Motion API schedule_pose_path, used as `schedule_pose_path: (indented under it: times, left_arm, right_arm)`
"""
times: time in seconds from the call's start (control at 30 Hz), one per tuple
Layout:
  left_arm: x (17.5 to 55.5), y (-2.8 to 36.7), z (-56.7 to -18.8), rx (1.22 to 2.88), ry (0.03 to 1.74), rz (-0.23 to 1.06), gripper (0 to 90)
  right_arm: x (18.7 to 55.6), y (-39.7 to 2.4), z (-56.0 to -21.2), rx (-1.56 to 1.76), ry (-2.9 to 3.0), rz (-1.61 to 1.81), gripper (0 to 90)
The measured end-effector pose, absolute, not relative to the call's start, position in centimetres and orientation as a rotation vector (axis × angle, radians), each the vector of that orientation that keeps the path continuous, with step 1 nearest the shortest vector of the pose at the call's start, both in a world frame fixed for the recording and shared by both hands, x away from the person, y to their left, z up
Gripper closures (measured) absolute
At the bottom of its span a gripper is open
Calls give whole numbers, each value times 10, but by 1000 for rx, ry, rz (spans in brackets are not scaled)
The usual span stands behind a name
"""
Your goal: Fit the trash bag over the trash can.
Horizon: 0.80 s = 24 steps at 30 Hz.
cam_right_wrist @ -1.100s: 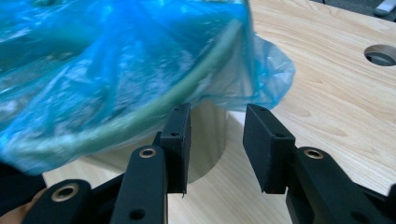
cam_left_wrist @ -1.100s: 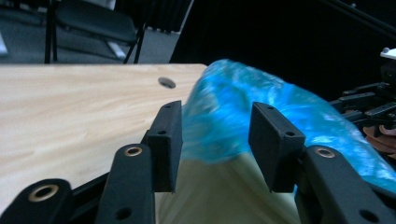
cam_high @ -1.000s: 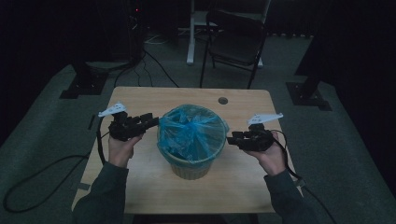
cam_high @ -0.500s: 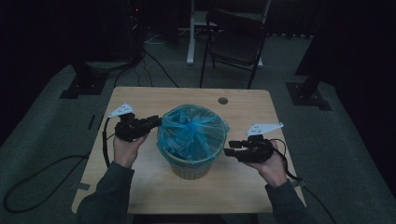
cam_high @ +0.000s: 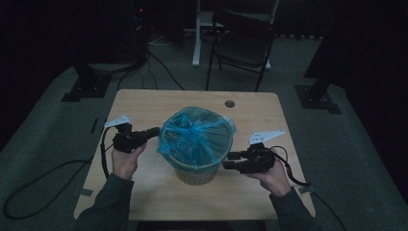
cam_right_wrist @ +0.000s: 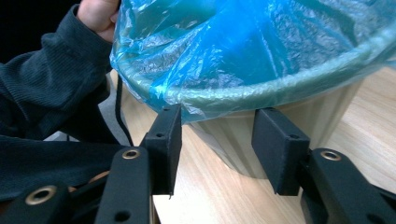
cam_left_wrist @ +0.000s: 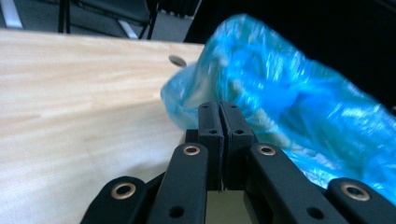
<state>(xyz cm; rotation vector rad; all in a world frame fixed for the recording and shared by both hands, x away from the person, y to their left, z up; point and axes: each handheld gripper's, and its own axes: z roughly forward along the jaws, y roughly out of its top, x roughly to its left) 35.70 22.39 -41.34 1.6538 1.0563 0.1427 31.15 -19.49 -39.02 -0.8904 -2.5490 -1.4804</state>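
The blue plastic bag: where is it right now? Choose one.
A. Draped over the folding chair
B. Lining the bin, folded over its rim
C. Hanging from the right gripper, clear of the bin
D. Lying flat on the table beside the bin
B: the blue plastic bag sits inside the bin and folds over its rim, as the high view and the right gripper view show.
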Motion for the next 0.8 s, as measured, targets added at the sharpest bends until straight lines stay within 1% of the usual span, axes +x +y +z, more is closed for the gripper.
schedule_pose_path:
  times: [0.07,0.1,0.13,0.17,0.2,0.23,0.3,0.33,0.5,0.63,0.77,0.8]
  left_arm:
    - [357,221,-419,1671,1063,130,889]
    - [357,220,-421,1673,1062,118,889]
    - [357,220,-421,1673,1062,118,889]
    - [358,219,-424,1676,1060,106,889]
    - [358,218,-425,1678,1060,101,890]
    - [358,217,-426,1683,1055,100,889]
    - [358,215,-427,1685,1055,95,889]
    - [357,215,-428,1682,1055,89,890]
    - [356,215,-430,1688,1055,84,888]
    - [354,218,-436,1677,1058,74,880]
    - [353,219,-436,1674,1056,76,866]
    - [353,219,-436,1659,1047,73,856]
  right_arm:
    - [312,-193,-392,-885,-2549,-1481,599]
    - [312,-193,-392,-874,-2544,-1490,653]
    - [312,-193,-392,-874,-2544,-1490,653]
    - [312,-193,-392,-867,-2546,-1490,687]
    - [312,-193,-393,-860,-2556,-1487,766]
    - [312,-193,-392,-858,-2562,-1490,809]
    - [312,-193,-392,-855,-2566,-1492,886]
    - [312,-194,-393,-853,-2566,-1498,900]
    - [313,-196,-395,-871,-2573,-1493,900]
    - [314,-197,-404,-919,-2641,-1398,900]
    - [314,-200,-406,-914,-2593,-1432,900]
    - [316,-204,-402,-898,-2513,-1490,607]
